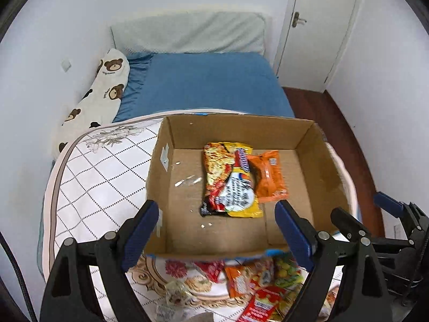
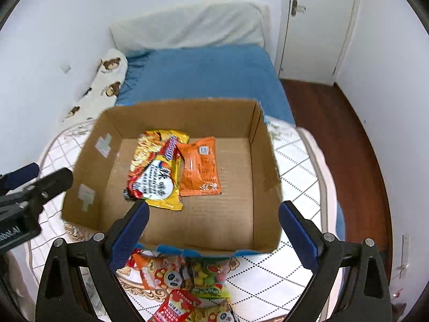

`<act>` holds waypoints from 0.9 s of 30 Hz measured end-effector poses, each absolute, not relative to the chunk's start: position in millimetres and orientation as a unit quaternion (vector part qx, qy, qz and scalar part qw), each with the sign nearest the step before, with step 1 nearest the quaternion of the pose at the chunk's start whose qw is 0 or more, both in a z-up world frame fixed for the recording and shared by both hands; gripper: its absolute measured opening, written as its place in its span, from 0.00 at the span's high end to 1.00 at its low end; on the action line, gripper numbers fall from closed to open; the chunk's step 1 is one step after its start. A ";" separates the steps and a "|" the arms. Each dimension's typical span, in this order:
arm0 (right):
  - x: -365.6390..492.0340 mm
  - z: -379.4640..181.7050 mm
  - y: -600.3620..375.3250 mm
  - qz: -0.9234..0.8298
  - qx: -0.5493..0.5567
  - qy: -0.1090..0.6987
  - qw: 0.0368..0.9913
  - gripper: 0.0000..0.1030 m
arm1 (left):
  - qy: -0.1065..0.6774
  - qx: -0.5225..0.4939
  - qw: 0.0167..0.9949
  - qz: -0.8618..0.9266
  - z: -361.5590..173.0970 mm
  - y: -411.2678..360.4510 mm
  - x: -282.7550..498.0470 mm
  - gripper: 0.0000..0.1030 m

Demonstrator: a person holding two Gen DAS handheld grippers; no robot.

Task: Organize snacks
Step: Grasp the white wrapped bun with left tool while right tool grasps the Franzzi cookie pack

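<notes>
An open cardboard box (image 1: 316, 161) (image 2: 264, 161) stands on a quilted mattress. Inside lie a yellow noodle packet (image 1: 230, 185) (image 2: 158, 171), a small red and blue candy bar (image 1: 242, 159) (image 2: 171, 147) on top of it, and an orange packet (image 1: 268, 177) (image 2: 199, 167). A pile of loose snack packets (image 1: 257, 281) (image 2: 187, 281) lies on the mattress in front of the box. My left gripper (image 1: 217, 233) is open and empty above the box's near edge. My right gripper (image 2: 214, 233) is open and empty above the near edge too. The right gripper also shows in the left wrist view (image 1: 375, 214).
The white quilted mattress (image 1: 102, 177) (image 2: 295, 255) lies on a bed with a blue sheet (image 1: 209, 86). A bear-print pillow (image 1: 104, 91) rests along the left wall. A wooden floor (image 2: 343, 139) and a white door (image 2: 316, 26) are to the right.
</notes>
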State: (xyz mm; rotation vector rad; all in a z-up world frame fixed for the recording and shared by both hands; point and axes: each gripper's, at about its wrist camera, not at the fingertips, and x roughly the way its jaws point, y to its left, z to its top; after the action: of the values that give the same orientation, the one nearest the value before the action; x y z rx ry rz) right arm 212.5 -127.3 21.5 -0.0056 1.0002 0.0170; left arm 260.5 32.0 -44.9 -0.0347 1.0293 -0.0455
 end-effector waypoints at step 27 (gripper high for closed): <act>16.3 -217.8 -263.5 -0.088 0.374 0.726 0.571 0.04 | 0.708 0.030 0.705 -0.012 -241.3 1.6 121.5 0.14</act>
State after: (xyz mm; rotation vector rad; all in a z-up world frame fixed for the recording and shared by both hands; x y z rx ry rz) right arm 16.3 -263.5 -217.8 0.8766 1.7039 -0.2054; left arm 121.5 1.6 -241.3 0.0658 1.5743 -0.0266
